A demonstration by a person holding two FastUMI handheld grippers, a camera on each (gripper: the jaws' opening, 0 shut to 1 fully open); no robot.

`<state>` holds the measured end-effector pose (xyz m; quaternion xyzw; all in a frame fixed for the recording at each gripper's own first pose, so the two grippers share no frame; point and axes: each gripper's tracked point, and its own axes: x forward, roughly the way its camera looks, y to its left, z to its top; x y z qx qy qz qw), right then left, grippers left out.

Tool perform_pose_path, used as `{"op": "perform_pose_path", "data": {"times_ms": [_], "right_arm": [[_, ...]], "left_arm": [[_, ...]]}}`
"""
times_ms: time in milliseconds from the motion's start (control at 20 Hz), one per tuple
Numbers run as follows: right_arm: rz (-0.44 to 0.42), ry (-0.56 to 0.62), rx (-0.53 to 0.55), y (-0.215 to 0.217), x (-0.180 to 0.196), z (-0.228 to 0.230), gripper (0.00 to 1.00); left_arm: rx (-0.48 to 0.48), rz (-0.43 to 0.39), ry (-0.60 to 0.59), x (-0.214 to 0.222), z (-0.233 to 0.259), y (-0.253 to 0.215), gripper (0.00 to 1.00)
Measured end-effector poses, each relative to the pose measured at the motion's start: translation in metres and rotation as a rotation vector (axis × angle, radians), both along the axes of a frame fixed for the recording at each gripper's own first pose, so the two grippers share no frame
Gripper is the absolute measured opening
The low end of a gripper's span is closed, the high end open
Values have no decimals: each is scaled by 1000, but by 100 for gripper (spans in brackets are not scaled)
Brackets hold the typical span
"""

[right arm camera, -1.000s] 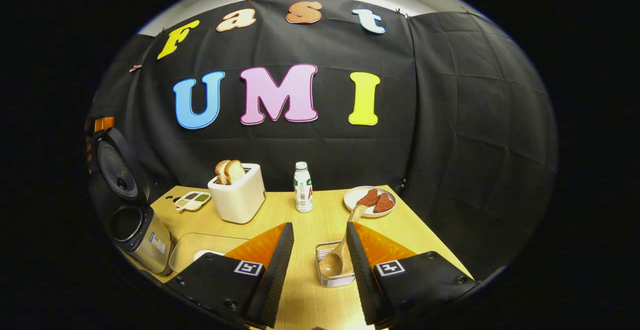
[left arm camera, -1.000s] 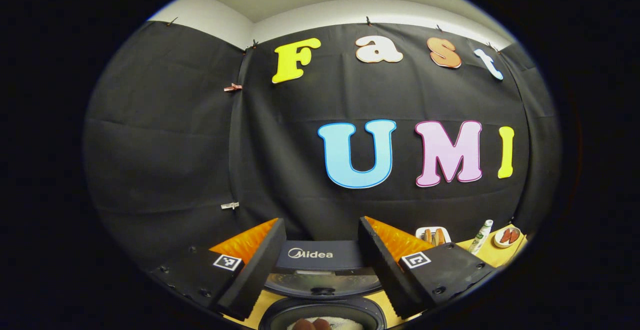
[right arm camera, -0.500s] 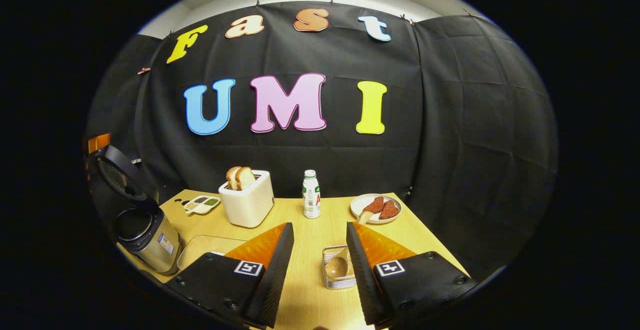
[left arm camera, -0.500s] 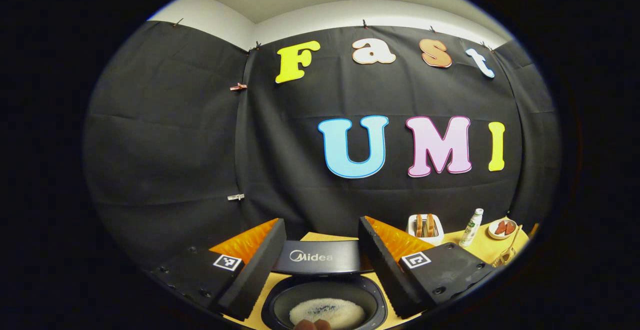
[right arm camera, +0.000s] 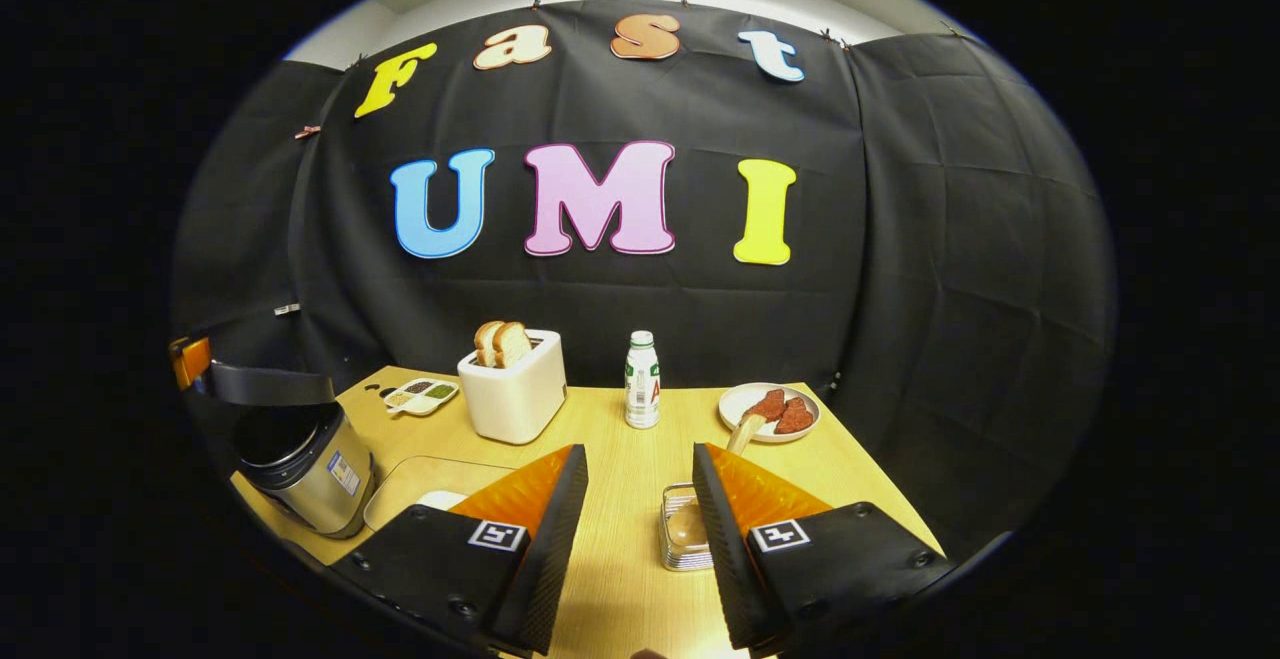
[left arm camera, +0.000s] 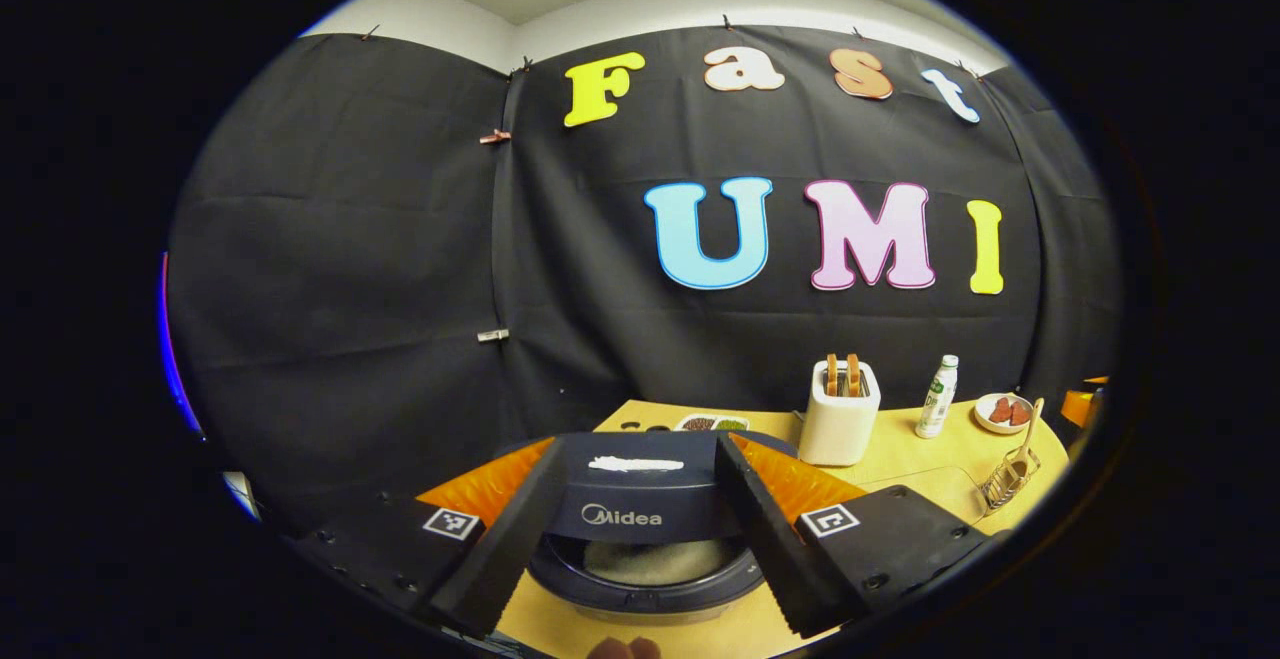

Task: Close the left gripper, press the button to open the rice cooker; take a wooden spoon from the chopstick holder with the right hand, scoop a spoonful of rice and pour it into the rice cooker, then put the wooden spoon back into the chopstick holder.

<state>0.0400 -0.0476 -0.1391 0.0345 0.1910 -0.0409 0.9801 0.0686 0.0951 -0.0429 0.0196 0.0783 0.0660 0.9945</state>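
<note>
The rice cooker (right arm camera: 310,469) stands at the table's left edge, its dark lid (right arm camera: 270,384) hanging almost flat just above the pot. In the left gripper view that lid (left arm camera: 640,514) lies between the fingers of my left gripper (left arm camera: 640,444), which is open; white rice (left arm camera: 650,559) shows in the pot under it. My right gripper (right arm camera: 639,451) is open over the table with nothing between its fingers. The wooden spoon (right arm camera: 745,432) stands in the wire chopstick holder (right arm camera: 683,549), just inside the right finger. The holder (left arm camera: 1010,474) is far right in the left gripper view.
A shallow tray (right arm camera: 430,479) holding rice lies beside the cooker. Behind it stand a white toaster (right arm camera: 512,394) with bread, a small condiment dish (right arm camera: 422,395), a bottle (right arm camera: 641,366) and a plate (right arm camera: 768,409) of red food. Black cloth closes the back and sides.
The cooker's lid has swung down from upright to nearly flat over the pot, and the left gripper came down with it. The right gripper shifted slightly; the spoon stays in the holder.
</note>
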Motion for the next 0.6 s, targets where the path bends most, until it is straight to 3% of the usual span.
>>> {"op": "perform_pose_path", "data": {"times_ms": [600], "right_arm": [[35,23,-21,9,-5,-10,67]], "left_arm": [[-9,16,96,-6,-59,-5,100]]}}
